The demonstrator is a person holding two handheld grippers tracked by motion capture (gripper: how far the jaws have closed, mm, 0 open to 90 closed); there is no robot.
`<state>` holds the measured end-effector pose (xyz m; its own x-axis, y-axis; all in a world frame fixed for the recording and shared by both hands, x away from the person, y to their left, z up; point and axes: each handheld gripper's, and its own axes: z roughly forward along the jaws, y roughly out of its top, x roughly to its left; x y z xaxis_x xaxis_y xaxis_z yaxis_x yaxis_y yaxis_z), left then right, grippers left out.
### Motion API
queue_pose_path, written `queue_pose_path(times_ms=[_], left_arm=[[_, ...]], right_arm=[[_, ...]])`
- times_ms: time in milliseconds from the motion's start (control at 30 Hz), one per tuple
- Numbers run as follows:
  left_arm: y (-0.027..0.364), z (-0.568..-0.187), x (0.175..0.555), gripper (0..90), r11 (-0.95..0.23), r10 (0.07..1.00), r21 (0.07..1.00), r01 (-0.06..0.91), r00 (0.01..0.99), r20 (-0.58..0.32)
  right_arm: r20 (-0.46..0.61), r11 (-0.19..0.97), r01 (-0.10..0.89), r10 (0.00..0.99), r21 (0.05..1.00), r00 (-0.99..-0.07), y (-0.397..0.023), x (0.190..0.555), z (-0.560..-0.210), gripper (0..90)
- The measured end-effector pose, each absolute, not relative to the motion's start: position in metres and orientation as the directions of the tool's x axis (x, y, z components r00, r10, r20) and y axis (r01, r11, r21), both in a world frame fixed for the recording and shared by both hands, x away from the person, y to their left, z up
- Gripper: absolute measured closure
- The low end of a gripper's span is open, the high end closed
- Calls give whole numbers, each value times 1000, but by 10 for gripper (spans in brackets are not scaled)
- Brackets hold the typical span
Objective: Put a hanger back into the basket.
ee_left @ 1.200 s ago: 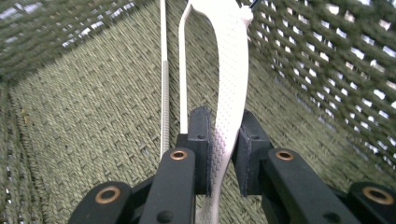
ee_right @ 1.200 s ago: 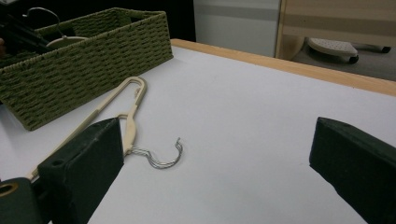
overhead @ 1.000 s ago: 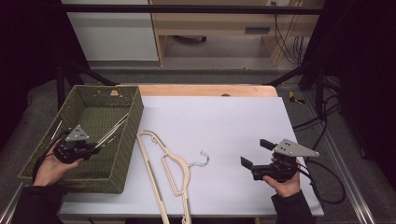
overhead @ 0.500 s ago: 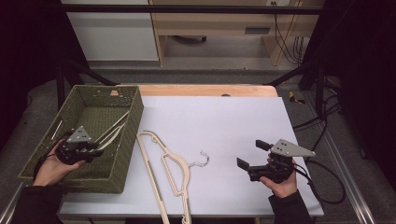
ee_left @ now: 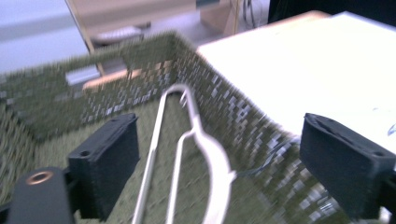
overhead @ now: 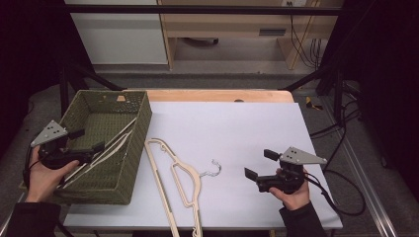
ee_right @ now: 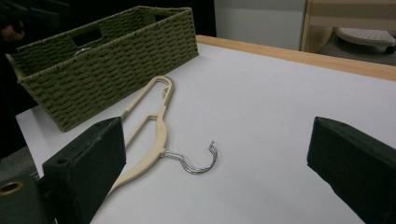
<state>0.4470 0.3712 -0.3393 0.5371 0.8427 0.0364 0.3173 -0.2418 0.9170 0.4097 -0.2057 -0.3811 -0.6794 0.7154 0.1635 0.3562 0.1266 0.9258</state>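
Moved: the left hand-held gripper (overhead: 84, 141) stands higher over the basket (overhead: 74, 193) than in the earlier high view, and its jaws have just been opening; they now stand wide with nothing pressed between the pads.
Released thing: the hanger in the basket (overhead: 106, 152), pale and thin, lies slanting inside, its upper end leaning toward the basket's right wall.
Meaning: I judge that this hanger has been dropped off and that the left hand is backing away from it, so one hanger is stowed.
Left to do: the hangers on the tabletop (overhead: 185, 178) lie on the white tabletop (overhead: 237, 123) just beside the basket, their wire hook pointing toward the right hand.
Right hand-held gripper (overhead: 257, 165): jaws spread, holding nothing, low over the tabletop to the right of the hook, about where it was earlier.
Left gripper view: it looks down into the basket and shows the stowed hanger (ee_left: 201, 144) lying free between the two pads, touching neither; the frame is blurred.
Right gripper view: it shows the hook (ee_right: 196, 161) and the cream hanger body flat on the tabletop ahead of the open jaws, with the basket's outer wall (ee_right: 107, 70) beyond; the basket's inside is hidden from here.
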Motion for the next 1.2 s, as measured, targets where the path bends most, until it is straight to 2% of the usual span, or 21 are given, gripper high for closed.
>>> queue_pose_path(times_ms=[200, 567, 967, 1200], left_arm=[[339, -324, 424, 97, -145, 809, 963, 229, 588, -18], [250, -331, 418, 96, -193, 715, 963, 188, 699, 7], [187, -360, 427, 96, -258, 648, 942, 217, 762, 2], [170, -371, 436, 96, -278, 641, 929, 242, 767, -8]], right_arm=[[159, 152, 365, 703, 918, -693, -195, 409, -381, 74], [131, 172, 353, 713, 920, -689, -192, 408, -382, 62], [116, 158, 337, 736, 928, -667, -205, 407, -380, 50], [110, 162, 333, 738, 929, -665, -206, 406, -379, 50]])
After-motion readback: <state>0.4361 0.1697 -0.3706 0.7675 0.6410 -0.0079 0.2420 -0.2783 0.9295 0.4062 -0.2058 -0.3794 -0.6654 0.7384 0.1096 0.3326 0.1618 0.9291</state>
